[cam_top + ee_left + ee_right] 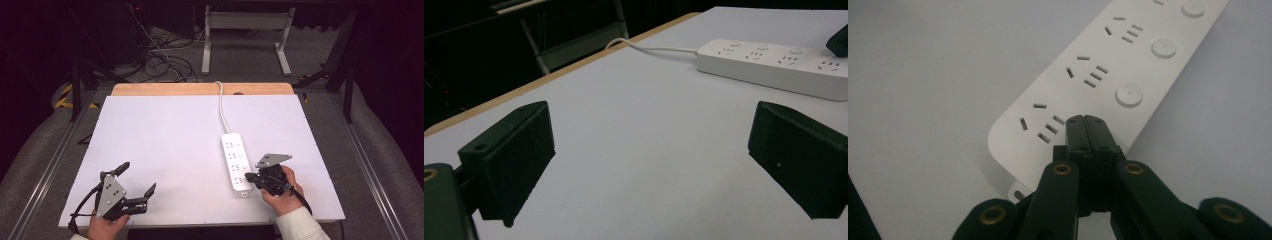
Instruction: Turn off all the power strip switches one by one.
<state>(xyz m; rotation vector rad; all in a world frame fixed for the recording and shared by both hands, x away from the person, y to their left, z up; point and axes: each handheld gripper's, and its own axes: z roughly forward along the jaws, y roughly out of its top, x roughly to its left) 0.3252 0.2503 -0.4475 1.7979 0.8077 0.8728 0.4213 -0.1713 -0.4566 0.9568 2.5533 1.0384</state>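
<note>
High view first: a big flat white desk [170, 150] with a pale wooden strip along its far edge is seen from above. On the right half of the desk lies a long white plastic power strip [235, 161] with rows of sockets and round buttons. Its white cord [221, 107] runs away to the far edge of the desk. The strip lies flat, with its near end pointing at the person.

The right claw [248, 177], black with a grey three-cornered plate on top, is held at the near end of the strip. In the right gripper view its two jaws are pressed tight together with nothing between them, and the closed tip sits right over the nearest socket, beside the nearest round button [1128, 95]. Whether the tip touches the strip cannot be told.

The left claw [136, 176] is held well apart from the strip, near the front left of the desk. Its jaws are spread wide and nothing is held in them.

The step in hand looks like a poke at the strip with the closed tip, most likely at a button. For the next move, the tip would need to be slid a little to the side until it is over the button, and then pushed straight down. The strip could slip, so a gentle push is called for.

No brand, label or writing can be read on the strip or the claws.
</note>
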